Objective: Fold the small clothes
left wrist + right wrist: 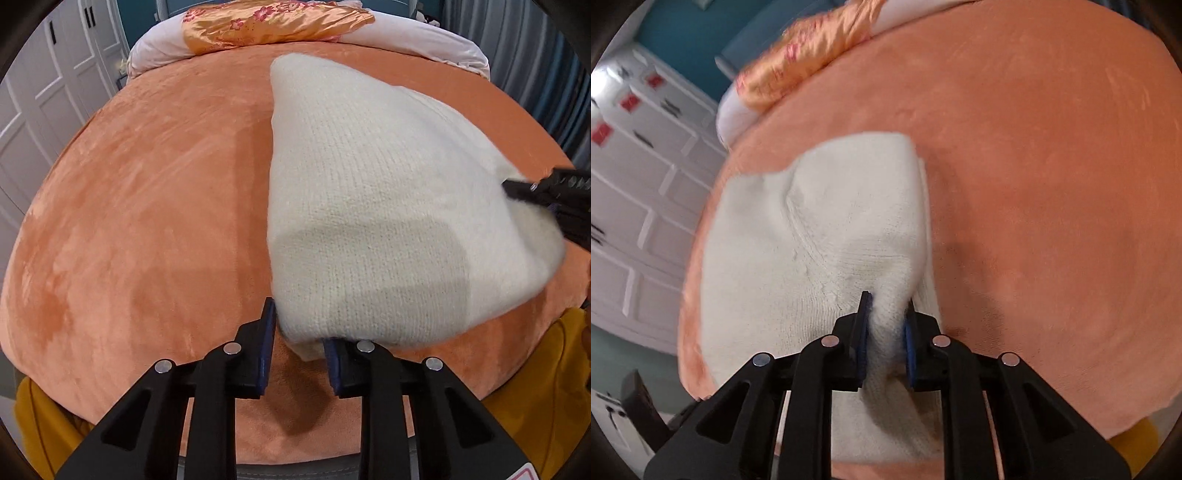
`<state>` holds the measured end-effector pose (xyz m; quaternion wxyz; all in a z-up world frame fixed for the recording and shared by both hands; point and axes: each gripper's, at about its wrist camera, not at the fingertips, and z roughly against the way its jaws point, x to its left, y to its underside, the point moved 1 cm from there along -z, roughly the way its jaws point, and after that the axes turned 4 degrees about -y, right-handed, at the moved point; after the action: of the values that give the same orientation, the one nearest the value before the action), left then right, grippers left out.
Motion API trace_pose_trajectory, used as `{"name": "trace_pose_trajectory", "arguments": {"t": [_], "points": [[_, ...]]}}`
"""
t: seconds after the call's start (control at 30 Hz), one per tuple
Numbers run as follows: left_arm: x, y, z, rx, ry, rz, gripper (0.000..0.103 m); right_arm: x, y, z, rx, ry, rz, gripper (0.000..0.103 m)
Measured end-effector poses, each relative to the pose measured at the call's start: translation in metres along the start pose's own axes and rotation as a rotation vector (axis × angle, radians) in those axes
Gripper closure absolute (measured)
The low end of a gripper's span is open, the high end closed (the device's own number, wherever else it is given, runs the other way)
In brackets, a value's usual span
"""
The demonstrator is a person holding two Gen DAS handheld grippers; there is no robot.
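Your left gripper (299, 347) fills the bottom of the left wrist view, its black fingers tipped with blue pads (266, 354), and a near corner of the cream knitted garment (369, 206) hangs between them; the jaws stand fairly close, but the fabric hides the right-hand pad's face, so you cannot tell from this view whether they actually pinch it. That garment spreads from the lower centre up toward the upper right of the frame, lying on the orange plush bed cover (147, 221). At the right edge of the same view your right gripper (517, 188) reaches in and meets the garment's far side. In the right wrist view, your right gripper (886, 317) sits at the bottom centre with its jaws clamped on a bunched fold of the cream knitted garment (812, 229), the knit squeezed into a narrow ridge between the blue pads (908, 343). The garment runs from there up to the left of centre, with a raised seam curving across it, and the orange cover takes up the right half of the frame. A satin floral pillow (273, 22) rests at the top of the left wrist view on a pale pink pillow (424, 40), and white panelled wardrobe doors (639, 177) stand along the left side of the right wrist view. This right view is slightly blurred.
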<state>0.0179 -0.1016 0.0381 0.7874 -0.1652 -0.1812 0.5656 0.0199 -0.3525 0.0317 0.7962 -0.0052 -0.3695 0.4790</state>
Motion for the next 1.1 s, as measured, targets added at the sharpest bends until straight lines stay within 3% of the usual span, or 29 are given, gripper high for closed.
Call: {"name": "trace_pose_trajectory", "arguments": {"t": [0.23, 0.3, 0.43, 0.57, 0.73, 0.77, 0.83, 0.87, 1.0, 1.1], "points": [[0.002, 0.002, 0.000, 0.002, -0.007, 0.003, 0.078, 0.029, 0.004, 0.044, -0.087, 0.022, 0.054, 0.083], [0.002, 0.003, 0.001, 0.008, -0.002, 0.007, 0.076, 0.027, 0.012, 0.062, -0.108, 0.042, 0.080, 0.076], [0.007, 0.009, 0.017, 0.020, 0.068, 0.034, 0.076, 0.018, 0.031, 0.064, -0.067, 0.053, 0.076, 0.070], [0.017, 0.008, 0.060, -0.065, 0.173, 0.083, 0.077, 0.009, 0.054, 0.059, -0.023, 0.072, 0.076, 0.069], [0.017, -0.015, 0.085, -0.148, 0.186, 0.109, 0.073, 0.009, 0.050, 0.054, -0.030, 0.057, 0.048, 0.067], [0.014, -0.021, 0.080, -0.140, 0.175, 0.114, 0.073, 0.009, 0.047, 0.054, -0.033, 0.059, 0.052, 0.067], [0.007, -0.029, 0.068, -0.104, 0.184, 0.108, 0.073, 0.011, 0.047, 0.056, -0.045, 0.067, 0.063, 0.085], [0.003, -0.031, 0.061, -0.080, 0.175, 0.105, 0.073, 0.014, 0.046, 0.062, -0.066, 0.056, 0.075, 0.089], [-0.008, -0.027, 0.038, -0.007, 0.146, 0.080, 0.071, 0.024, 0.052, 0.078, -0.108, 0.078, 0.116, 0.091], [-0.014, -0.021, 0.027, 0.015, 0.116, 0.052, 0.071, 0.005, 0.063, 0.045, -0.001, 0.154, 0.096, 0.090]]}}
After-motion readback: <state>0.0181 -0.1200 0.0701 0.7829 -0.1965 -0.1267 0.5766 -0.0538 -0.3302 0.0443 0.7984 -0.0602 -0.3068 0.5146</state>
